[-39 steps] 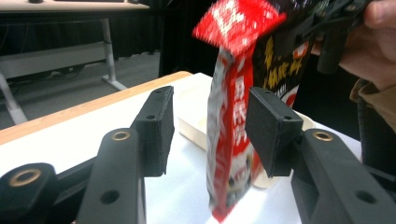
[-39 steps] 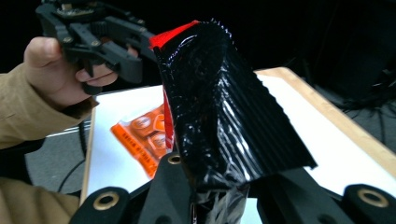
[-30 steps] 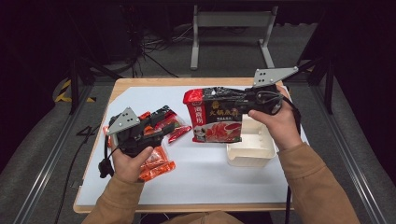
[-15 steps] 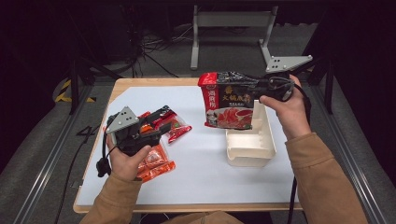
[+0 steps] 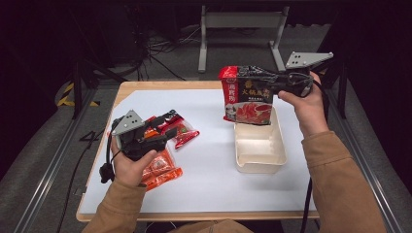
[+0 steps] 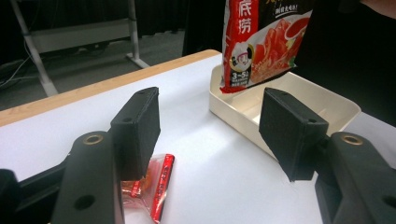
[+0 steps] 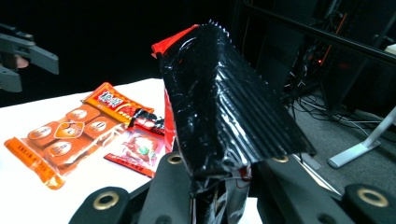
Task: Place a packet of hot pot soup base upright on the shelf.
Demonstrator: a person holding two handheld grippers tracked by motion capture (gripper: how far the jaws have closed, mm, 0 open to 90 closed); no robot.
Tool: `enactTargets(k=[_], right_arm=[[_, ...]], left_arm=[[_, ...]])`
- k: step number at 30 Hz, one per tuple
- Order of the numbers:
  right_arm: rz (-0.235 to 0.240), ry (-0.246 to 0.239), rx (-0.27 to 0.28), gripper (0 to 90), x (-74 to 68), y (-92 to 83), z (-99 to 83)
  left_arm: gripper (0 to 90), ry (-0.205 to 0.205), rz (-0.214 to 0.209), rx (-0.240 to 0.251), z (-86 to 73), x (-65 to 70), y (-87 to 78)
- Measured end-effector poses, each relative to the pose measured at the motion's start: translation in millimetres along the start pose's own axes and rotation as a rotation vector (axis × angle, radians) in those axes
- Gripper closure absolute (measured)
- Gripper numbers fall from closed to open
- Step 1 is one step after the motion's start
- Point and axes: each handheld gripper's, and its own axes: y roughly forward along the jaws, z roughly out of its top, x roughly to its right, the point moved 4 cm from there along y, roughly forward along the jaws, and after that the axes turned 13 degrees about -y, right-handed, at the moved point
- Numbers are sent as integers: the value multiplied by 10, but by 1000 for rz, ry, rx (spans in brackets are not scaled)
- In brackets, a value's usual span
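A large red and black soup-base pouch (image 5: pixel 245 94) hangs upright over the far end of a cream plastic tray (image 5: pixel 259 145), its lower edge just above the tray. My right gripper (image 5: pixel 268 82) is shut on the pouch's black top edge (image 7: pixel 224 116). My left gripper (image 5: pixel 170 132) stands open at the left of the table, nothing between its jaws, above a small red sachet (image 5: pixel 182 133) and beside an orange snack pack (image 5: pixel 160 167). In the left gripper view the pouch (image 6: pixel 261 42) hangs above the tray (image 6: pixel 280 105) beyond the open jaws.
The white table sheet (image 5: pixel 209 174) has free room in its middle and front. A wooden table edge (image 5: pixel 160 86) runs along the back. A metal stand (image 5: pixel 240 29) and cables lie on the floor behind the table.
My right gripper has lifted the pouch off the table and carried it right and back, so it now hangs upright over the tray. The left gripper has barely moved.
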Motion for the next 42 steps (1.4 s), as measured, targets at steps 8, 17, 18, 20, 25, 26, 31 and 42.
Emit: enactTargets(k=[8, 17, 18, 20, 25, 26, 31, 42], right_arm=[[-30, 2, 11, 793, 161, 5, -120], [-45, -40, 3, 794, 268, 83, -248], [-46, -44, 3, 794, 282, 87, -263], [-46, -44, 2, 794, 293, 90, -278], [-46, -41, -3, 793, 330, 100, -359], [-45, -40, -4, 793, 331, 104, -376], [-38, -30, -14, 791, 321, 133, -470], [-42, -17, -10, 789, 321, 159, -606]], left_arm=[[388, -13, 4, -4, -8, -19, 8], [387, -18, 0, -9, -10, -42, 6], [387, -23, 0, -8, -12, -44, 5], [387, -25, 1, -9, -12, -48, 3], [387, -25, 4, -10, -13, -67, -1], [386, -26, 6, -13, -13, -74, -2], [378, -21, 10, -21, -19, -84, 18], [335, -31, 17, -41, -43, -116, 64]])
